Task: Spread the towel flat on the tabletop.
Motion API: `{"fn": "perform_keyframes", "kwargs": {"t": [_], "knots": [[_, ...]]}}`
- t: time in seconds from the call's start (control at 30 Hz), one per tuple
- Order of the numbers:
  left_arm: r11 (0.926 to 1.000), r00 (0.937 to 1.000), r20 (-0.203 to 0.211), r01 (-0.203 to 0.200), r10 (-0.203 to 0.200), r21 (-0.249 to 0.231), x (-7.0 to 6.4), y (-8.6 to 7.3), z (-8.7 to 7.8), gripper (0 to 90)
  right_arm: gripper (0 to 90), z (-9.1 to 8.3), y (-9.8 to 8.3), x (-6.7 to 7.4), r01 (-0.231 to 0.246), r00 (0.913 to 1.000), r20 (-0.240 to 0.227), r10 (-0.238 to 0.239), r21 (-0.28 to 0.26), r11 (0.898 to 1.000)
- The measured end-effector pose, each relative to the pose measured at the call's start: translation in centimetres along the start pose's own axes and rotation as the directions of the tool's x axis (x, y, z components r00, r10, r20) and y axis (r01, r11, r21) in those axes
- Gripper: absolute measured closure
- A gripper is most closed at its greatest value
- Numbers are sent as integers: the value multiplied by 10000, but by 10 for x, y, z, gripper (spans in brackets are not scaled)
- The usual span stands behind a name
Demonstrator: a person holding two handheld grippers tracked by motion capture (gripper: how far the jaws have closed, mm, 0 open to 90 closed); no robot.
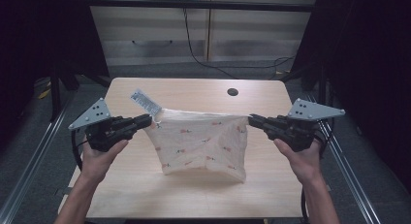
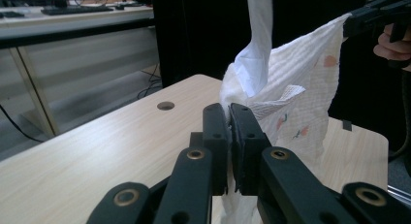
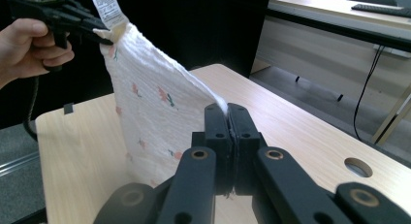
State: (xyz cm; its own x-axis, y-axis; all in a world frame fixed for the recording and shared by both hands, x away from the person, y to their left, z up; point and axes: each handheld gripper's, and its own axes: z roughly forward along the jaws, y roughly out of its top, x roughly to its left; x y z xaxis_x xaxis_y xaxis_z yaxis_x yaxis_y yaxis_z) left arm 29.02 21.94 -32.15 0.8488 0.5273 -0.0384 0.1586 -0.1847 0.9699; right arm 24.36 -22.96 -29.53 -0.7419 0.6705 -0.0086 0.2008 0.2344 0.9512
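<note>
A white cloth (image 1: pixel 201 141) printed with small orange motifs hangs stretched between both grippers above the wooden table (image 1: pixel 145 190); its lower edge touches the tabletop. My left gripper (image 1: pixel 149 120) is shut on the cloth's left top corner, where a white care label (image 1: pixel 145 101) sticks up. My right gripper (image 1: pixel 251 119) is shut on the right top corner. In the left gripper view the jaws pinch the cloth (image 2: pixel 291 88) at the left gripper (image 2: pixel 229 109). In the right gripper view the cloth (image 3: pixel 150 117) runs from the right gripper (image 3: pixel 226 109) toward the other hand.
A round cable hole (image 1: pixel 232 92) sits at the table's far right. Metal frame rails run along both sides on the floor. A cabinet with a hanging black cable (image 1: pixel 194 49) stands behind the table. Black curtains flank both sides.
</note>
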Motion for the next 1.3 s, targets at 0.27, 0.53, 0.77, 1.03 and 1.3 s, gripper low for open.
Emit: {"fn": "perform_keyframes", "kwargs": {"t": [0.27, 0.53, 0.77, 1.03, 1.3], "knots": [[9997, 9997, 200, -133, 137, -183, -16, 10, -21, 861, 890, -20, 6, 22, 311, 9991, -270, -317, -243, 9992], [9990, 9996, 203, 190, -198, 406, -15, -2, -23, 861, 890, -14, -6, 26, 70, 9984, -565, -66, 72, 9999], [9868, 9938, 22, 1100, -1111, 1189, 17, -35, 11, 861, 889, 29, -45, -5, -653, 9966, -417, 712, 1290, 9895], [9712, 9858, -436, 1671, -1620, 1698, 44, -54, 43, 861, 888, 68, -64, -40, -1092, 9925, -333, 1175, 1899, 9757], [9505, 9807, -800, 1928, -1784, 2436, 67, -78, 74, 860, 887, 98, -83, -65, -1337, 9900, -127, 1404, 2323, 9634]]}}
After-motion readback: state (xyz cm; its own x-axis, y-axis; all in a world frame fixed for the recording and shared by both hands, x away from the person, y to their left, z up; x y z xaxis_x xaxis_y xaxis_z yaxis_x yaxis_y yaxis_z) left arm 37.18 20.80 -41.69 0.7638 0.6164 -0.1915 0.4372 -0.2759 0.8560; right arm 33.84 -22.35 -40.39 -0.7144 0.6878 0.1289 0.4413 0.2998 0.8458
